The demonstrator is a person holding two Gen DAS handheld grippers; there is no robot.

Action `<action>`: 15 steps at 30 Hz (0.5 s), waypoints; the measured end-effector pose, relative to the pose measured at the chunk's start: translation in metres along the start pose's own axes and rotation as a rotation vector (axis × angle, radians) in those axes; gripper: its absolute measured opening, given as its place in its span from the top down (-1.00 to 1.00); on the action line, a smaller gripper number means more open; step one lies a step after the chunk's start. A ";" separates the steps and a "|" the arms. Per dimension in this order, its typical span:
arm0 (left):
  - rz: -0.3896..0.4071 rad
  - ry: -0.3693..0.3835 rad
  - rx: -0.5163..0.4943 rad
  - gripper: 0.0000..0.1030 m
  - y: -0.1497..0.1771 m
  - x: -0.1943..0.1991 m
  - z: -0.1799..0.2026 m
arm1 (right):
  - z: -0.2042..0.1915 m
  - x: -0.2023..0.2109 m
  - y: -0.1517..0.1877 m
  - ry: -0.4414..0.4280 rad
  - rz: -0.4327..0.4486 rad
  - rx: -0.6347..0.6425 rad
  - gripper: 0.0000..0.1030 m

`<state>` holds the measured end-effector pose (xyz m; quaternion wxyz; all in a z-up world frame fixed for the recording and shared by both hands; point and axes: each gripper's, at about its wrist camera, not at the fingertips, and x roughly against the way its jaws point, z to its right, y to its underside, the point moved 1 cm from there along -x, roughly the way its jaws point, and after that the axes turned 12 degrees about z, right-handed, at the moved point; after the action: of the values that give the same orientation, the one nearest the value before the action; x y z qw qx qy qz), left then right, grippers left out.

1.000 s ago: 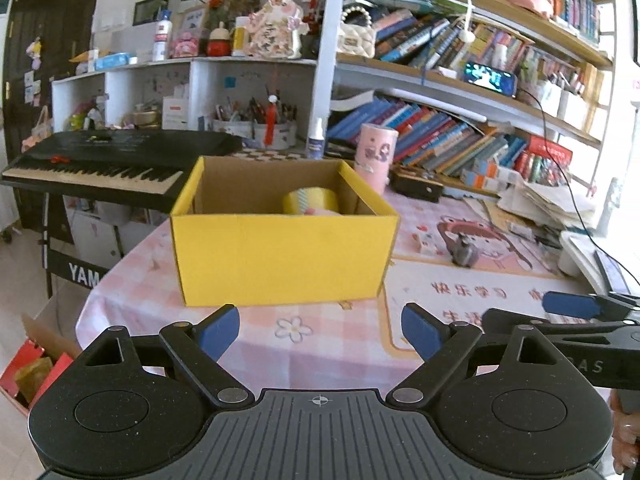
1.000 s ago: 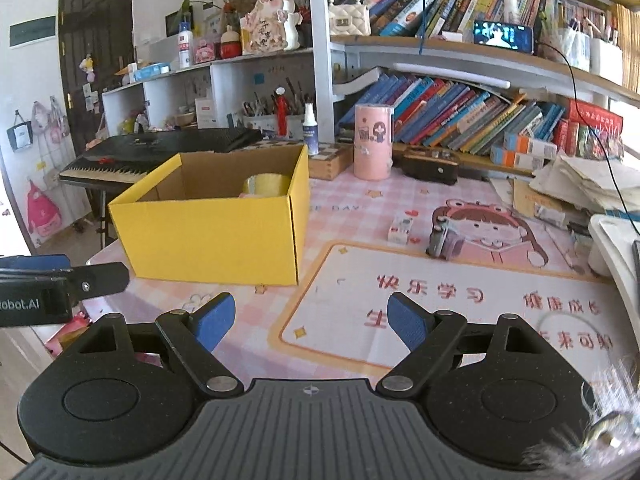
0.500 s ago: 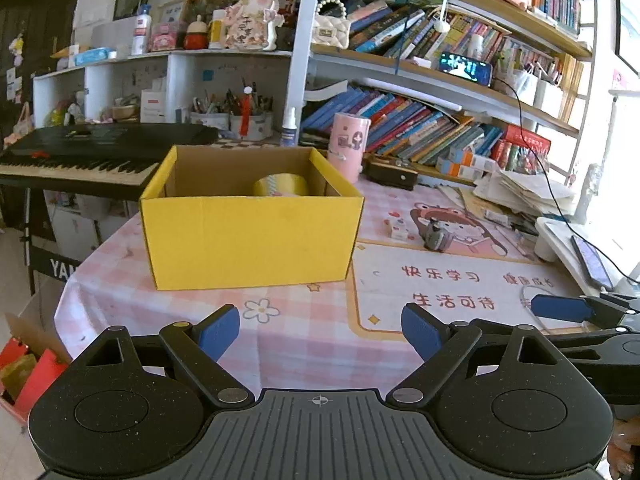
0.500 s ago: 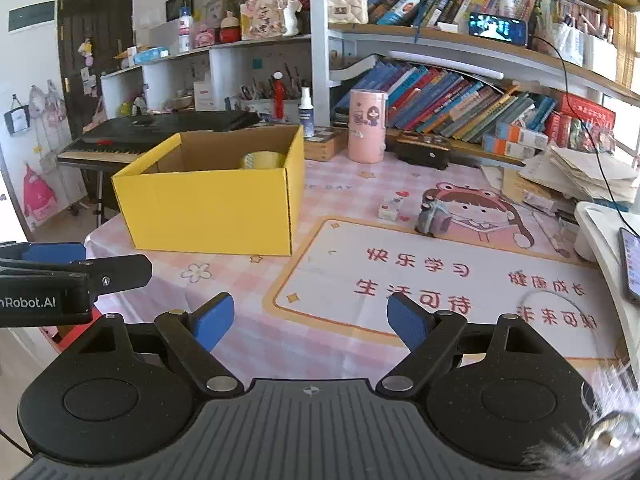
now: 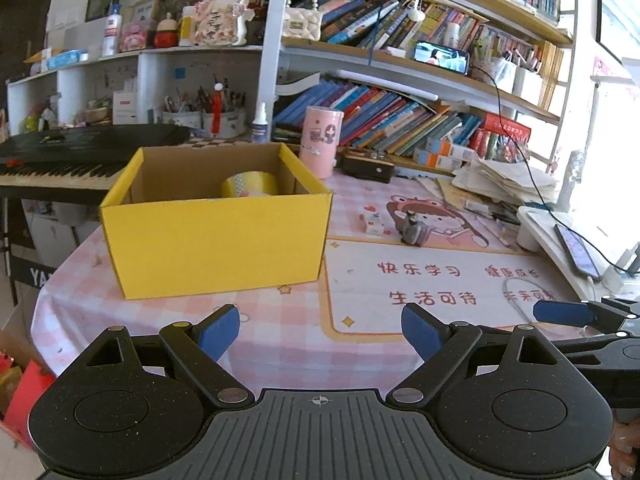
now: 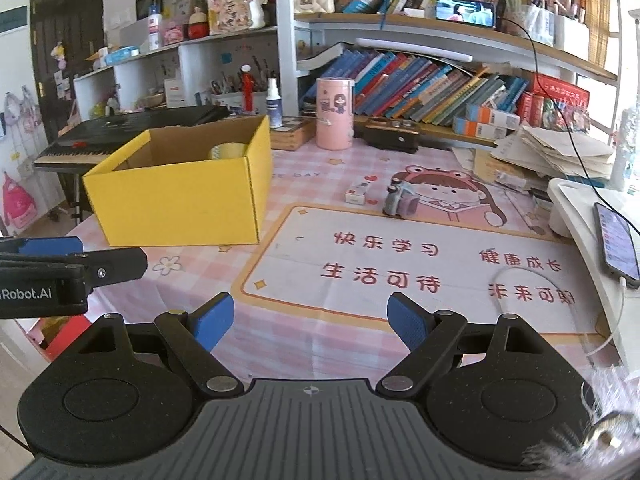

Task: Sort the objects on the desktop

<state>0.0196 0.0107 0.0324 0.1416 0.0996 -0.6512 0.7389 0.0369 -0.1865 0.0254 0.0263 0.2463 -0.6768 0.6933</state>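
Observation:
An open yellow cardboard box (image 5: 216, 236) stands on the pink checked tablecloth, with a roll of yellow tape (image 5: 250, 184) inside it. The box also shows in the right wrist view (image 6: 180, 196), with the tape (image 6: 228, 150). A small white box (image 6: 357, 193) and a small grey toy (image 6: 397, 199) lie on the cartoon desk mat (image 6: 400, 264). My left gripper (image 5: 320, 330) is open and empty, near the table's front edge. My right gripper (image 6: 310, 318) is open and empty, over the mat's front edge.
A pink cylinder (image 6: 335, 113), a spray bottle (image 6: 273, 103) and a dark case (image 6: 392, 135) stand at the back. Bookshelves rise behind. A keyboard (image 5: 60, 160) is at the left. A white stand with a phone (image 6: 614, 238) and a paper stack (image 6: 556, 152) are at the right.
Both grippers have drawn back from the box and risen a little, so more of the table shows. Both stay open and empty. Nothing on the table has moved.

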 end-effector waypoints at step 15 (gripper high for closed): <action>-0.024 0.089 -0.016 -0.76 -0.009 -0.039 0.027 | 0.038 -0.012 -0.006 0.080 -0.031 -0.032 -0.62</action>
<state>0.0584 -0.0183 0.0310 0.1801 0.0735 -0.6489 0.7356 0.0611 -0.2181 0.0247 0.0680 0.2286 -0.6822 0.6912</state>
